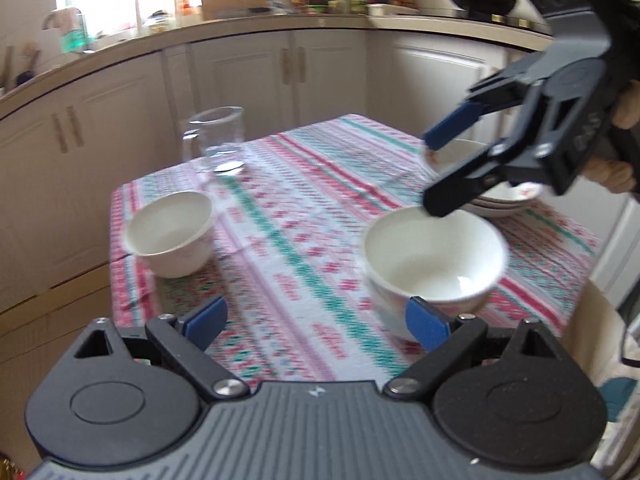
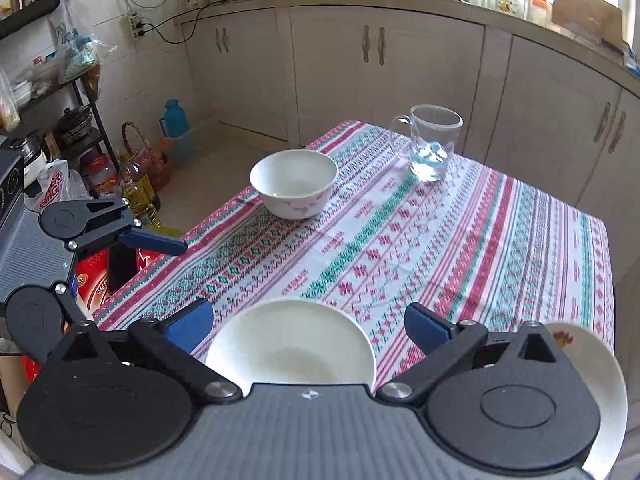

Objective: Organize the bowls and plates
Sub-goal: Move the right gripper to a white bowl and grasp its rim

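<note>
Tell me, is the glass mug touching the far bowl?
Apart. The right wrist view shows patterned cloth between the glass mug and the far bowl.

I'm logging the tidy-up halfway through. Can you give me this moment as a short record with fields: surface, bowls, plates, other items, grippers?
surface: table with striped patterned cloth
bowls: near bowl below the right gripper; far bowl alone toward the table's edge
plates: stacked plates, partly hidden behind the right gripper
other items: glass mug, upright
grippers: left gripper open, holding nothing; right gripper open, holding nothing
</note>
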`<state>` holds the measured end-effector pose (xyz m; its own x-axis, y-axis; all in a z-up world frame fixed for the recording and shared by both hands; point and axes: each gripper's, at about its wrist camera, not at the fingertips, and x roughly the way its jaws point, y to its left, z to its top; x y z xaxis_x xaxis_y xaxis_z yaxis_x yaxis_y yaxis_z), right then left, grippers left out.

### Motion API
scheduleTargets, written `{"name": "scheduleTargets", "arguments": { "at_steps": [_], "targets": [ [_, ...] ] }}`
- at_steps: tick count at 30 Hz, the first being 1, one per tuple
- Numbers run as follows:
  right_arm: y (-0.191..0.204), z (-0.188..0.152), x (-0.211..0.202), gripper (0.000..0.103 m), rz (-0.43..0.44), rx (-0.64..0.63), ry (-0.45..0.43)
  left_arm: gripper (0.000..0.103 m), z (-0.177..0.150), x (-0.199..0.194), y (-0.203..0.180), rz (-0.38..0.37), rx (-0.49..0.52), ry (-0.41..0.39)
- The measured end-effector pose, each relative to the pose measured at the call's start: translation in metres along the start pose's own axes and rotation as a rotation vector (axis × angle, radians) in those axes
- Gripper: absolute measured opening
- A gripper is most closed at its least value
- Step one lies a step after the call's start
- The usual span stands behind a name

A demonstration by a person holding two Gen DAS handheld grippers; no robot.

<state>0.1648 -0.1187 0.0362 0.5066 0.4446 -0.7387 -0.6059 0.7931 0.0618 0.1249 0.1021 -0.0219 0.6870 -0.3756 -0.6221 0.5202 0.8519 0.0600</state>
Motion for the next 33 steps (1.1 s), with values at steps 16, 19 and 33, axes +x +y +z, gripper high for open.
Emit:
{"name": "scheduleTargets", "arguments": {
  "at_steps": [16,19,33],
  "targets": [
    [0.005,0.093,0.070,0.103,0.051,-0.117,0.049,0.096,0.001,0.057,0.085,0.195,-0.105,-0.030],
    [0.002,0.108,0.090,0.103,0.060,-0.124,0.074,0.096,0.003,0.072,0.094,0.195,-0.107,-0.033],
    [-0.019,0.146,0.187,0.101,0.125,-0.083,0.197,0.095,0.008,0.115,0.106,0.152,-0.080,-0.045]
  ]
}}
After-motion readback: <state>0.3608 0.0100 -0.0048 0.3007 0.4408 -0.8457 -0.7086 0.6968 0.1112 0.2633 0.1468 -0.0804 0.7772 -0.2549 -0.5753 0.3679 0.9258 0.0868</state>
